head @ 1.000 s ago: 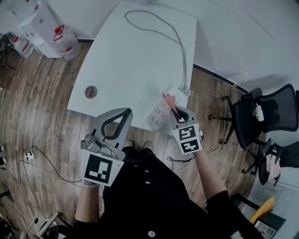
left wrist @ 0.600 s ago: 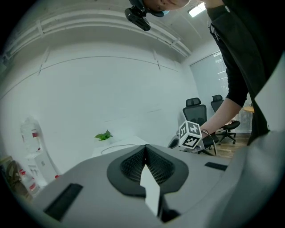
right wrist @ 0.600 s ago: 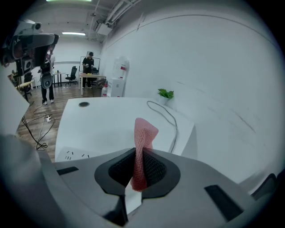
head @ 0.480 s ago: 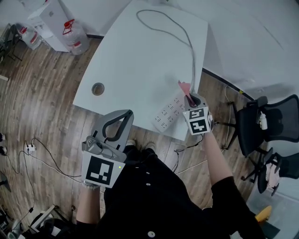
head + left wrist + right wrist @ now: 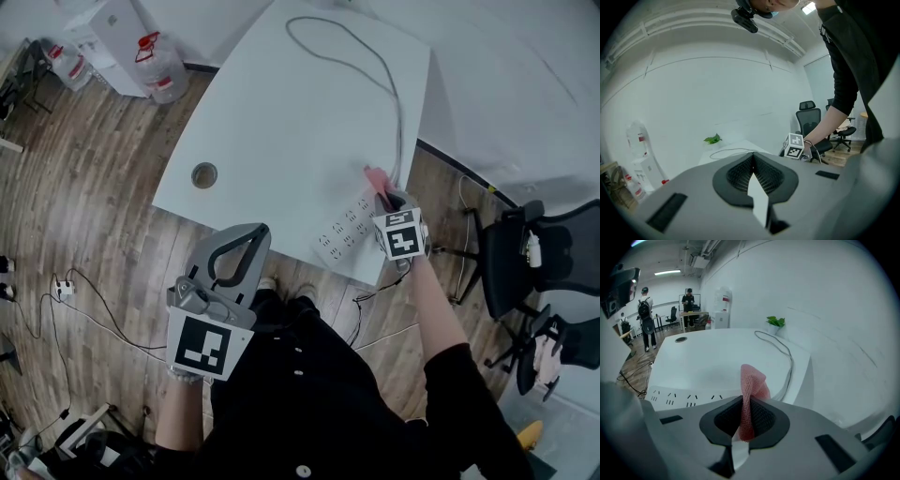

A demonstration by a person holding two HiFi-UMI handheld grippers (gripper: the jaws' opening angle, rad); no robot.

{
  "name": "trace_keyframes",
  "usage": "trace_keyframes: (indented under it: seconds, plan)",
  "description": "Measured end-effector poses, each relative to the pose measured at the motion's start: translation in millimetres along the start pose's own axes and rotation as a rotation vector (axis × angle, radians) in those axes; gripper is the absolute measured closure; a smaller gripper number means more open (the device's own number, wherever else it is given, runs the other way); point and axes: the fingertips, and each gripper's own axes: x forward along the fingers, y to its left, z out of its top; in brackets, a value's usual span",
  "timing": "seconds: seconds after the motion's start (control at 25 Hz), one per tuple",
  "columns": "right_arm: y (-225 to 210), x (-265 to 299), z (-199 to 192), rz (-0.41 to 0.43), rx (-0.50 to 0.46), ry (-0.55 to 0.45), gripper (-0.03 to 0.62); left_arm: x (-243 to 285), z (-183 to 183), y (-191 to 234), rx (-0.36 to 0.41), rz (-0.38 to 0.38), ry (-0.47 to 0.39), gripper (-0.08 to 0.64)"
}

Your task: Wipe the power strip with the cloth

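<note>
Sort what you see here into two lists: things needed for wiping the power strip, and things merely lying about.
Job in hand: power strip; pink cloth, pinched in the right hand-held gripper; white table under the strip.

Lying about: water jug; office chair; potted plant; floor socket; left hand-held gripper, shut and empty.

A white table [image 5: 281,122] fills the upper middle of the head view, over a wooden floor [image 5: 103,216]. 1 white power strip [image 5: 343,232] lies by its lower right edge, and the strip's grey cable [image 5: 380,70] loops toward the top of the frame. 1 round hole [image 5: 203,174] sits near the left edge. 1 small green plant [image 5: 775,322] stands at the far end.
</note>
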Motion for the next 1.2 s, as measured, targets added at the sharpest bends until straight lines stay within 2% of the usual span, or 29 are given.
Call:
trace_keyframes:
  seconds: [0.64, 1.2]
  plan:
    - [7.1, 1.5, -1.9, 0.021, 0.016, -0.002, 0.538, 4.0, -2.3, -0.5, -0.004, -0.01, 0.005, 0.546]
    - [54.4, -13.5, -1.7, 0.099, -0.01, -0.026, 0.538, -1.7, -2.6, -3.1, -0.002, -0.017, -0.007, 0.546]
